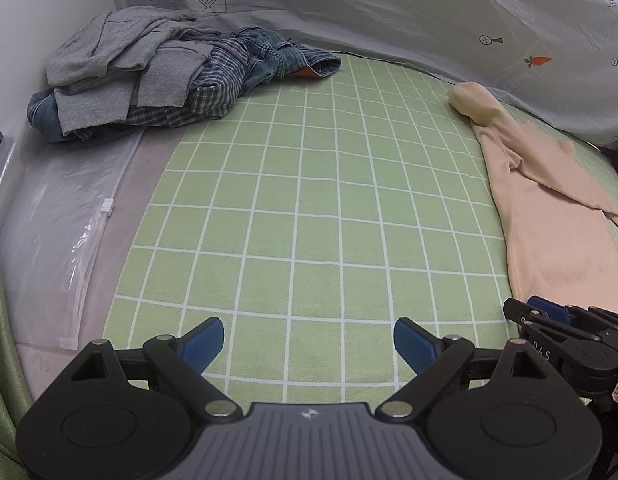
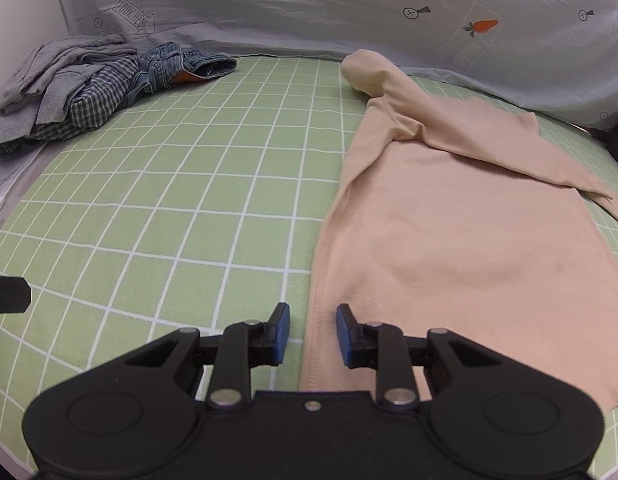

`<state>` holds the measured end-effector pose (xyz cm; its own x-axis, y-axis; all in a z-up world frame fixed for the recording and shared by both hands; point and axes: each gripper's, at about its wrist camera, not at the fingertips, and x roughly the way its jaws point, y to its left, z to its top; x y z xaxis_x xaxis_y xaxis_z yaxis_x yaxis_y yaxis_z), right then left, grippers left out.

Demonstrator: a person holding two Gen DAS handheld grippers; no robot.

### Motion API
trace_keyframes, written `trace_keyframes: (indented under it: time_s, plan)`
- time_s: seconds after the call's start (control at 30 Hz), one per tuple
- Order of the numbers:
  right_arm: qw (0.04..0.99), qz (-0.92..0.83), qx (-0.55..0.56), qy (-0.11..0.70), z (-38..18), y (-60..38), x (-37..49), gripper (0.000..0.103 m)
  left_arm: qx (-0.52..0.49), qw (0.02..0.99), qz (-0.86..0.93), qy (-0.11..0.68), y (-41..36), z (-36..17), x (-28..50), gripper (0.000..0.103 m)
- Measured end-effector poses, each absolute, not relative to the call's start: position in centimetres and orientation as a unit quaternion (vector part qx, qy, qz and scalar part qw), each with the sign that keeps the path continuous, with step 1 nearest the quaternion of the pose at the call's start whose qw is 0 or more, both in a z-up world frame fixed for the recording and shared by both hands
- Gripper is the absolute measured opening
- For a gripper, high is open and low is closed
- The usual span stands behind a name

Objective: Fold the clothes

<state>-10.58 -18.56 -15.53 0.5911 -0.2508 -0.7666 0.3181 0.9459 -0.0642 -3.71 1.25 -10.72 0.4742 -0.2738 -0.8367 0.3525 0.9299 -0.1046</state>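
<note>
Cloth of a peach colour, the top, lies spread on the right side of the green checked sheet. Its long axis runs from the near edge away toward the grey hanging at the back. The hem is nearest the camera and the rolled collar end points to the far side. One sleeve is folded across the body, slanting to the right.

The right gripper hovers right at the top's near left corner. The stitched side edge passes between its blue pads, but the jaws are narrowed without pinching: a gap shows on each side of the fabric.

The left gripper is spread wide over bare sheet, grasping nothing, with the top well off to its right.

Counted: two grippers, one peach top, one pile of unfolded clothes in the far left corner. In the pile I can tell a grey garment, a plaid shirt and denim; whether more lie beneath is unclear. One clear plastic bag lies along the left edge.
</note>
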Motion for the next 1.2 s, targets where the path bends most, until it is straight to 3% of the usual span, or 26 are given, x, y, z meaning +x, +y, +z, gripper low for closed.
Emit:
trace_keyframes:
  time_s: [0.03,0.07,0.1,0.53,0.9,0.97,1.03,1.1,1.2]
  plan:
    - [0.891,-0.154,0.036,0.425,-15.5,-18.6,-10.6,0.017,0.039,0.858,-0.184,0.479,1.0,-10.7,-3.7,0.092]
    - [0.892,-0.150,0.043,0.424,-15.4,-19.0,-10.7,0.005,0.038,0.857,-0.185,0.479,0.6,-10.7,-3.6,0.092]
    - [0.893,-0.147,0.053,0.422,-15.3,-19.5,-10.9,0.004,0.038,0.858,-0.186,0.478,0.2,-10.6,-3.6,0.092]
    - [0.912,-0.163,0.161,0.339,-9.2,-31.1,-16.6,0.002,0.018,0.853,-0.214,0.475,-9.7,-9.9,-5.7,0.092]
    - [0.866,-0.151,0.154,0.451,-14.8,-38.7,-17.3,0.001,0.052,0.846,-0.205,0.489,-17.6,-10.6,-8.7,0.092]
    - [0.873,-0.138,0.142,0.446,-14.3,-39.2,-17.4,0.004,0.049,0.847,-0.190,0.494,-18.2,-10.7,-8.5,0.092]
    - [0.879,-0.138,0.139,0.435,-13.6,-40.2,-17.3,0.014,0.041,0.848,-0.176,0.498,-18.9,-10.8,-8.0,0.092]
    - [0.882,-0.145,0.144,0.425,-13.2,-41.6,-17.2,0.033,0.034,0.849,-0.161,0.502,-19.6,-11.0,-7.3,0.092]
    - [0.879,-0.160,0.158,0.420,-13.1,-44.3,-17.0,0.044,0.027,0.848,-0.138,0.511,-21.2,-11.4,-5.6,0.092]
